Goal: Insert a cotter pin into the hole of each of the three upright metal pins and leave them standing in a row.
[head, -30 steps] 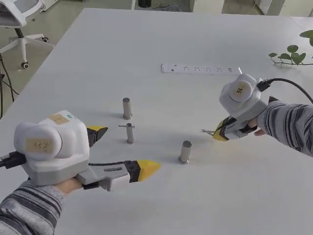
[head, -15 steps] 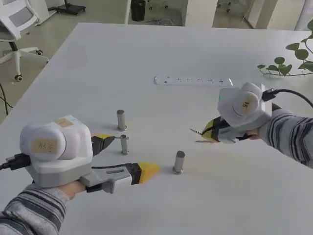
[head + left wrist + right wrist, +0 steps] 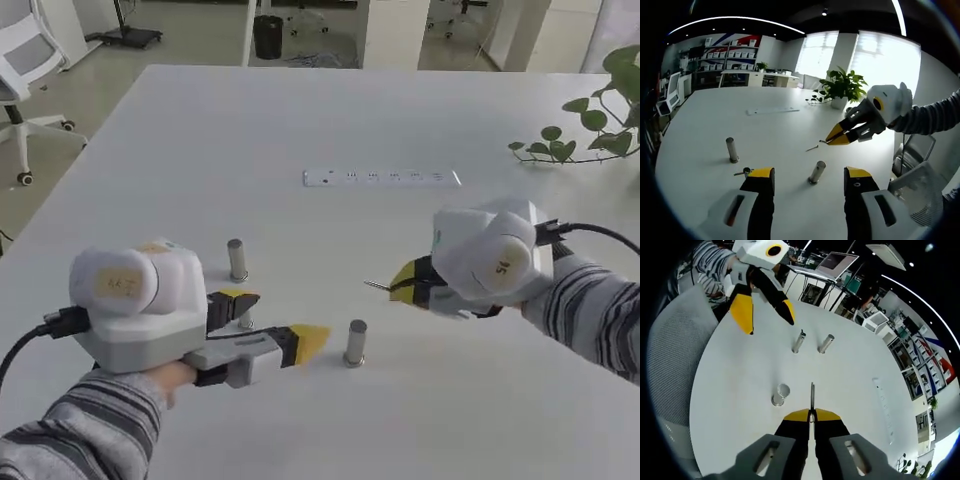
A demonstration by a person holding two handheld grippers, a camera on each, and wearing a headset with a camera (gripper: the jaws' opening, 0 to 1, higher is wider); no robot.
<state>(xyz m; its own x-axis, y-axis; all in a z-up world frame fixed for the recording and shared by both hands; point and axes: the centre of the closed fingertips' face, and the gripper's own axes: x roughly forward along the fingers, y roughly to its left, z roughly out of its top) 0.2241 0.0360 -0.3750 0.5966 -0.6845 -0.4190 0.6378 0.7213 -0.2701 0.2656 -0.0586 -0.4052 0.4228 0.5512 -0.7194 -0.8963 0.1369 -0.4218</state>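
Note:
Three upright metal pins stand on the white table: a far pin, a middle pin largely hidden behind my left gripper's far jaw, and a near pin. In the left gripper view the middle pin carries a cotter pin through its hole, beside the far pin and near pin. My left gripper is open and holds nothing. My right gripper is shut on a thin cotter pin, held above the table just right of the near pin.
A white power strip lies across the table's far middle. A leafy plant reaches in at the right edge. An office chair stands on the floor at the far left.
The right gripper has carried its cotter pin left, closer to the near pin. The left gripper has edged forward, so its far jaw now covers the middle pin. The head camera has tilted up.

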